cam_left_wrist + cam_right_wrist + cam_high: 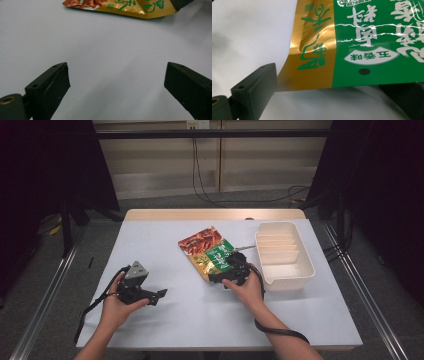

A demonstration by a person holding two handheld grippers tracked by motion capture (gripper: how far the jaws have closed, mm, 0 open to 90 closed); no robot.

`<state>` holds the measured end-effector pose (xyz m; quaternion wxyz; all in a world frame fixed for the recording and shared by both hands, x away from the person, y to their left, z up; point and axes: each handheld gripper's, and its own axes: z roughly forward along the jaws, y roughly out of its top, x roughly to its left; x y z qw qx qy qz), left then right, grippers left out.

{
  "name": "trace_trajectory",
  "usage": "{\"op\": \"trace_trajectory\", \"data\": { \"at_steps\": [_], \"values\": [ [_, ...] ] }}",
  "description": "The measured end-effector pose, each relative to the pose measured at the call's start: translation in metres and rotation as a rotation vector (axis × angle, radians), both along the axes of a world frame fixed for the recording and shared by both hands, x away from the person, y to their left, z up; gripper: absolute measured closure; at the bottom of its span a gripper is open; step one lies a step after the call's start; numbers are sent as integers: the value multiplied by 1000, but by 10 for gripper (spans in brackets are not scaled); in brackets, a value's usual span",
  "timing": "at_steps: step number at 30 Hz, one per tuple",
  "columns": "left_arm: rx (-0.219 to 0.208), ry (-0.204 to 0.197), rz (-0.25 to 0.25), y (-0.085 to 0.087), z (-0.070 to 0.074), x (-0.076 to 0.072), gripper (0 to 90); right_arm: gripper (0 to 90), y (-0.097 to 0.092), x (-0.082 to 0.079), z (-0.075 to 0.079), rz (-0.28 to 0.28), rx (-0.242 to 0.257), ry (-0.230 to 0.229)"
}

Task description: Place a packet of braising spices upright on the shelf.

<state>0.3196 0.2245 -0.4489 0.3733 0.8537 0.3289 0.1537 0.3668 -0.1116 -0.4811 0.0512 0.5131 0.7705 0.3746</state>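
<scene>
Right now the fingers of the right gripper [227, 270] are spread wide, with the near edge of the snack bag [209, 251] lying between them. One finger [254, 87] sits just past the gold side of the bag, and the other is down by the green part (you can see green writing on it). Nothing is squeezed. The bag lies flat on the bench [165, 235], near the middle, just beside a white bin [305, 270] with little walls inside. The left gripper [159, 296] is well apart from the bag, over on the left side of the bench. Its fingers [50, 85] are wide open too, with bare bench between them. A hand [117, 305] holds it low over the bench top.
</scene>
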Motion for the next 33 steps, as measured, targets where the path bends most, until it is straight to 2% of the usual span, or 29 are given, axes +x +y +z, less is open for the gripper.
{"op": "trace_trajectory", "data": {
  "at_steps": [5, 8, 11, 19, 20, 25, 28, 29, 30, 32, 33],
  "values": [
    [2, -1, 7, 0, 0, 0, 60, 69, -1, 2, 0, -14, 6, -1],
    [6, -5, 13, 0, 0, 0, 60, 134, -4, 4, 0, -29, 21, -3],
    [1, -5, 18, 0, 0, 0, 60, 161, -5, 7, 1, -38, 25, -3],
    [8, -17, 24, 1, 1, 0, 60, 233, -1, 8, 1, -74, -1, -13],
    [-16, -20, 30, 0, -1, 0, 60, 244, -1, 9, 1, -77, 0, -14],
    [-4, -23, 25, 0, 0, 1, 60, 271, -1, 10, 1, -91, 0, -13],
    [-1, -23, 26, 1, 0, 1, 62, 346, 1, 10, 1, -111, -20, -22],
    [-1, -23, 26, 1, 0, 1, 62, 346, 1, 10, 1, -111, -20, -22],
    [-9, -23, 24, 0, 0, 0, 62, 398, 0, 9, 1, -113, -26, -29],
    [-11, -23, 27, 0, 0, 0, 62, 466, -2, 10, 1, -122, 4, -15],
    [-11, -23, 27, 0, 0, 0, 63, 466, -2, 10, 1, -122, 4, -15]
  ]
}}
